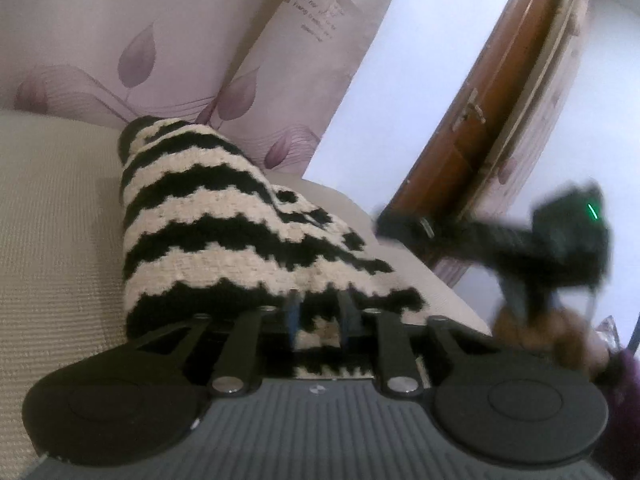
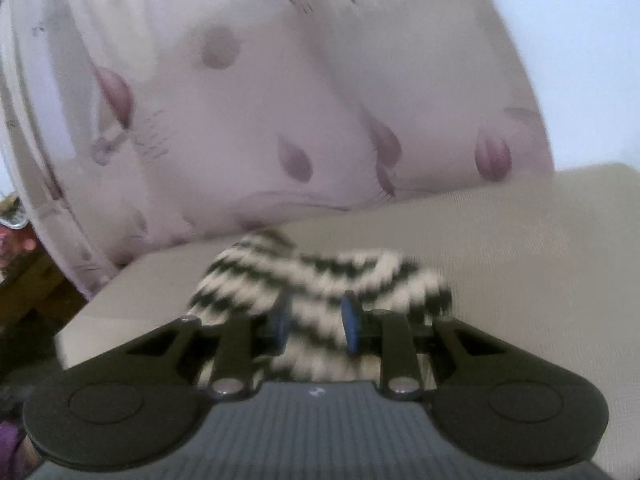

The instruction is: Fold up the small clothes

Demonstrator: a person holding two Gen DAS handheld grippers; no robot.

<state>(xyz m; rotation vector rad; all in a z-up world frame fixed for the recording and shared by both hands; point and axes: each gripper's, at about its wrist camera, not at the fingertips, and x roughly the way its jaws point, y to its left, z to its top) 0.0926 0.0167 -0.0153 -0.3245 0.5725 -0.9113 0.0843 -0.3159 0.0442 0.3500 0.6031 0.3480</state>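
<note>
Left wrist view
- Garment: a black-and-cream zigzag-striped knit piece [image 1: 224, 224] lies on a beige woven surface [image 1: 52, 232], rising in a hump away from the camera, its far end near the backdrop.
- Left gripper [image 1: 320, 316]: low over the near edge of the knit, its blue-padded fingers [image 1: 293, 316] standing a narrow gap apart with striped fabric between them (whether the pads actually press on the cloth cannot be told from here).
- Right gripper [image 1: 404, 226]: seen at the right, blurred, just off the knit's right edge; a green light glows on its black body, and a hand [image 1: 560, 336] shows below it. Its fingers are too smeared to read in this view.
- Backdrop: pale lilac fabric with purple bud print [image 1: 132, 60] behind the surface; a brown wooden door [image 1: 492, 100] leans across the right side.

Right wrist view
- Garment: the same striped knit [image 2: 320, 280], blurred, bunched on the beige surface [image 2: 520, 240] directly ahead.
- Right gripper [image 2: 316, 326]: its blue pads [image 2: 351, 326] sit close together with a fold of the knit running between them; they look closed on the cloth (the picture is soft, but the fabric fills the gap).
- Backdrop: the lilac bud-print fabric [image 2: 280, 100] fills the upper half.
</note>
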